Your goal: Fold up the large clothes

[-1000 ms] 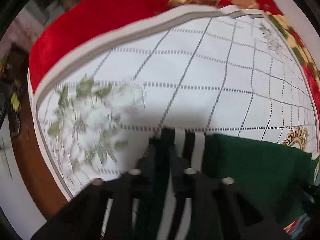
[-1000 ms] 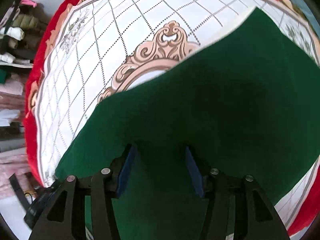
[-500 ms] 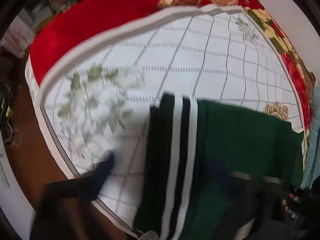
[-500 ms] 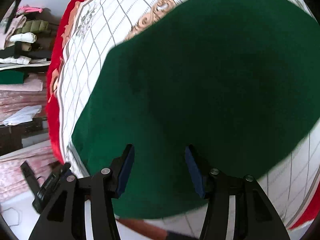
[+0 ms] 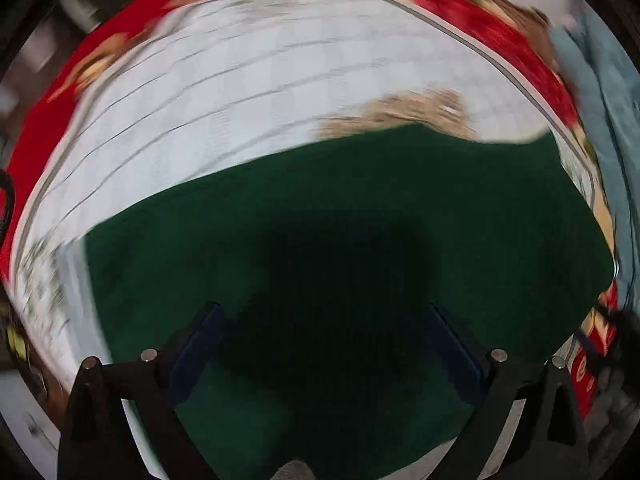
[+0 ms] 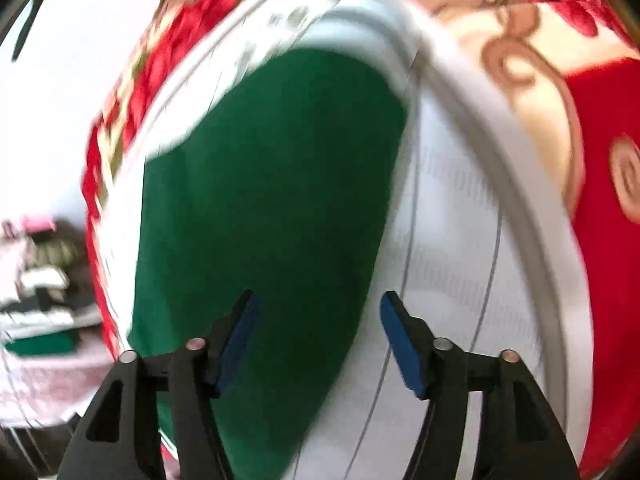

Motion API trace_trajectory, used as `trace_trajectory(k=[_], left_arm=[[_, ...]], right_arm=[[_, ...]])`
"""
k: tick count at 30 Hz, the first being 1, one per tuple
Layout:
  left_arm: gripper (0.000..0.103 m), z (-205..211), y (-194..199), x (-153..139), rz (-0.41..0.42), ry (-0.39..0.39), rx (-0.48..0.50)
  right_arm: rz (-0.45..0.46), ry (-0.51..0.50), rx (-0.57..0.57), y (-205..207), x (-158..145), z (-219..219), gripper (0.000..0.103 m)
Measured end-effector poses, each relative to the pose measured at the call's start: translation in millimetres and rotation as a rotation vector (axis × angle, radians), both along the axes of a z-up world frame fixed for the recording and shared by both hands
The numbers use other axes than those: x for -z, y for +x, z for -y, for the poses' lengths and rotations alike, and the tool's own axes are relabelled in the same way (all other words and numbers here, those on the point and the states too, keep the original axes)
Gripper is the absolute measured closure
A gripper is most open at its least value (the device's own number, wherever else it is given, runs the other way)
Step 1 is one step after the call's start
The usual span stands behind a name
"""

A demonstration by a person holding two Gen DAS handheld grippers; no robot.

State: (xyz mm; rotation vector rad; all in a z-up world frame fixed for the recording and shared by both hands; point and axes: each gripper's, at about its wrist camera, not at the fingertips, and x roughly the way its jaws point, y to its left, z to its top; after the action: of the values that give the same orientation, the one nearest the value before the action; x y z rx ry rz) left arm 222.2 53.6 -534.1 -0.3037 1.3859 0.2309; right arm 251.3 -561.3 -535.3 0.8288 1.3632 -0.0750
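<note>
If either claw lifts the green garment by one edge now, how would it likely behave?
The green garment lies flat, following the blanket, so it would probably droop and fold rather than hold shape. Its broad spread suggests trailing cloth would drag. Its knit-looking surface seems unlikely to slip from the left claw or right claw, both open.

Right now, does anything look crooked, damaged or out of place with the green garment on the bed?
Nothing stands out. The green garment lies flat on the white grid-patterned blanket, with no tear or bunching visible. Both frames are motion-blurred, so fine creases cannot be judged. The left tool and right tool are open, holding nothing.
</note>
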Motion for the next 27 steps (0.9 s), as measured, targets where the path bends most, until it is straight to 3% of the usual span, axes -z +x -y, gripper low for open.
trace_trajectory(k=[3,5,8,10,11,12,14,18,19,20,21,23,24,27], left_arm=[[0.002,33.1,29.6,24.2,-0.021,0.064,0.082],[0.001,47.8,39.6,45.9,-0.061,0.118,0.123],[0.0,43.6,40.6,51.5,-0.042,0.116,0.097],[0.0,38.2,41.0,51.7,-0.036,0.101,0.079],[0.0,37.0,41.6,51.8,-0.035,0.1,0.075],[0.0,37.6,43.1,51.9,-0.041,0.111,0.078],[0.0,40.4,47.9,50.9,-0.042,0.129,0.088],[0.0,50.7,62.9,48.4,-0.033,0.125,0.135],[0.0,53.0,65.2,48.4,-0.033,0.127,0.145],[0.0,56.3,75.6,51.2,-0.034,0.134,0.156],[0.0,58.3,77.4,50.5,-0.031,0.143,0.165],[0.0,60.6,78.3,49.6,-0.028,0.159,0.176],[0.0,60.5,75.8,48.8,-0.026,0.157,0.177],[0.0,60.1,74.7,49.3,-0.02,0.145,0.178]], right_arm=[[0.078,0.127,0.052,33.3,26.9,36.1,0.033],[0.095,0.212,0.021,54.5,47.4,34.1,0.031],[0.16,0.235,-0.06,76.2,64.9,18.1,0.031],[0.199,0.238,-0.076,81.0,63.5,15.1,0.046],[0.209,0.251,-0.074,80.9,61.7,15.3,0.063],[0.221,0.269,-0.06,79.4,58.6,14.0,0.074],[0.249,0.311,0.014,65.9,47.3,24.1,0.086],[0.269,0.37,0.084,17.7,15.3,53.0,0.09],[0.244,0.383,0.083,9.8,17.3,55.0,0.089],[0.214,0.368,0.076,3.7,20.2,60.8,0.082],[0.172,0.328,0.064,-3.6,24.9,66.3,0.061],[0.12,0.311,0.054,-14.7,42.1,73.0,0.034],[0.116,0.342,0.053,-18.0,51.1,73.1,0.028],[0.12,0.449,0.038,-14.2,77.1,64.3,0.028]])
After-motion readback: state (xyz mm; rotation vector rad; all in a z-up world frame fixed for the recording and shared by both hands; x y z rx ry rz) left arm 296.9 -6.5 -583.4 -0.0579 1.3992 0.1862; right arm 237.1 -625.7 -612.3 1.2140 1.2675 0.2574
